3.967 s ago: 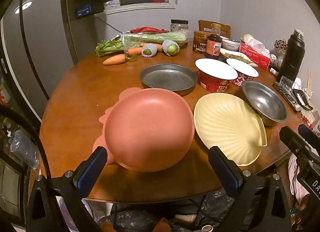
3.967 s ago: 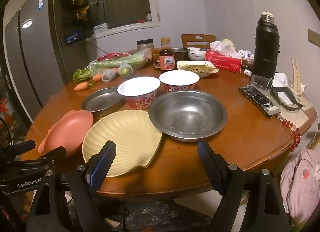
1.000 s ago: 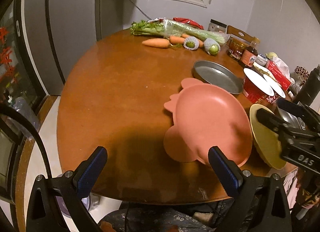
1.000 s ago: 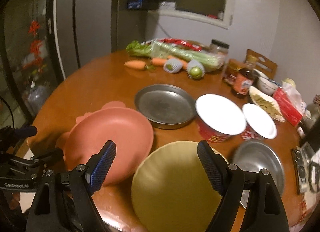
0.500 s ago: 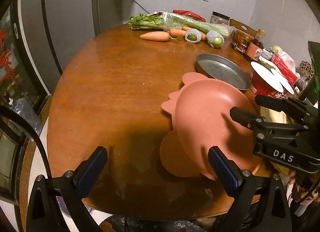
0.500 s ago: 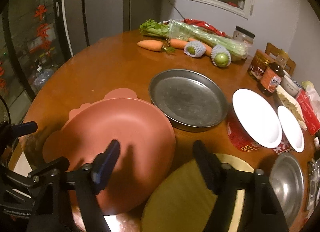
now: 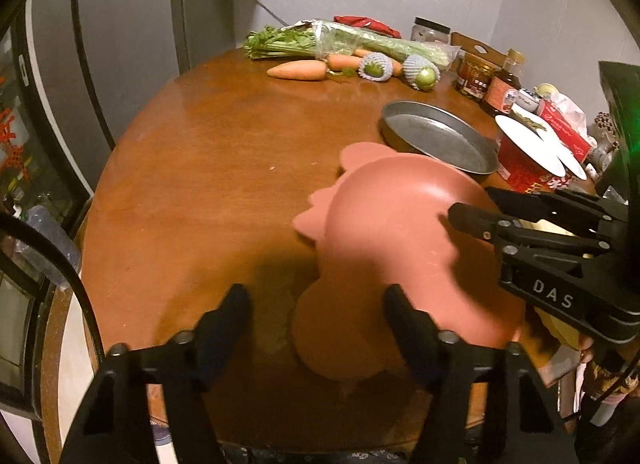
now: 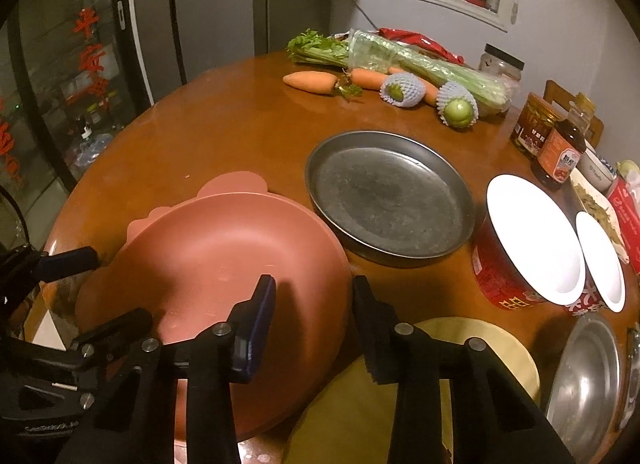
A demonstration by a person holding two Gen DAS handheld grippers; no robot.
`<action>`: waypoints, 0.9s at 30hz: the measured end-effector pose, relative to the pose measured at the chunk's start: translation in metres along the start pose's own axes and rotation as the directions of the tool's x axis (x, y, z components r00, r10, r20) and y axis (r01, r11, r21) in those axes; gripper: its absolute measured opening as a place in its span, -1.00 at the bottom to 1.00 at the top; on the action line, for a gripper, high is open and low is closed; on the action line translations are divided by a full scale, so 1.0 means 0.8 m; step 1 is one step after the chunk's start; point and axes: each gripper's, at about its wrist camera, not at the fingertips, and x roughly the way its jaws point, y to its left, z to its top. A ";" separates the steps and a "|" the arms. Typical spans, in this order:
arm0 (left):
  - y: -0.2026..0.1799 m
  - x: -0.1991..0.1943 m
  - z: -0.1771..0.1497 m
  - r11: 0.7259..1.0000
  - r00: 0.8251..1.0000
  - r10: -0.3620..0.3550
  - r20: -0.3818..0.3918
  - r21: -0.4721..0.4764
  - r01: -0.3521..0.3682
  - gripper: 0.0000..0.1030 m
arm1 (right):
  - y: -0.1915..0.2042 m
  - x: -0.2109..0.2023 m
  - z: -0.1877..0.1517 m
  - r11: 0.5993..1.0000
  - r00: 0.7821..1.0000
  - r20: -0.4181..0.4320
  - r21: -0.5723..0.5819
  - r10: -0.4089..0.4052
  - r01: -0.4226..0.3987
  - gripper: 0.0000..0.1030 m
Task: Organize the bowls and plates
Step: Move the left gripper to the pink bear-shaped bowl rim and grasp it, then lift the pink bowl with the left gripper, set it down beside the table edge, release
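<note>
A pink lobed plate (image 7: 400, 224) (image 8: 224, 264) lies near the front edge of a round wooden table (image 7: 224, 168). My left gripper (image 7: 316, 324) straddles the plate's near lobe, jaws narrowed but apart, gripping nothing. My right gripper (image 8: 314, 304) hovers over the plate's right rim, jaws narrowed but apart; it shows at the right of the left wrist view (image 7: 472, 204). A yellow shell-shaped plate (image 8: 400, 392) lies right of the pink one. Behind stand a round metal tray (image 8: 388, 192), two red bowls with white insides (image 8: 532, 240) and a steel bowl (image 8: 584, 380).
Carrots (image 8: 310, 82), celery in plastic (image 8: 400, 54) and two netted green fruits (image 8: 458, 110) lie at the table's far side. Jars and a sauce bottle (image 8: 560, 152) stand at the far right. A refrigerator (image 8: 192, 16) stands behind the table.
Both grippers have narrowed their jaws. The right gripper has moved forward and down over the pink plate's right side; the left has closed in on its near lobe.
</note>
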 end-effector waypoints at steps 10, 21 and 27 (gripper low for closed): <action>0.010 -0.002 0.004 0.999 0.999 -0.046 0.000 -0.017 0.046 -0.19 | 0.011 -0.002 0.003 0.999 1.000 -0.010 0.032 0.026 -0.026 -0.27; 0.052 -0.016 0.030 0.996 0.998 -0.011 0.054 -0.084 0.015 -0.19 | 0.026 -0.007 0.019 0.990 0.997 -0.008 0.120 0.072 -0.071 -0.27; 0.081 -0.007 0.056 0.993 0.998 -0.003 0.059 -0.117 0.010 -0.20 | 0.039 -0.001 0.038 0.984 0.996 0.011 0.151 0.092 -0.092 -0.27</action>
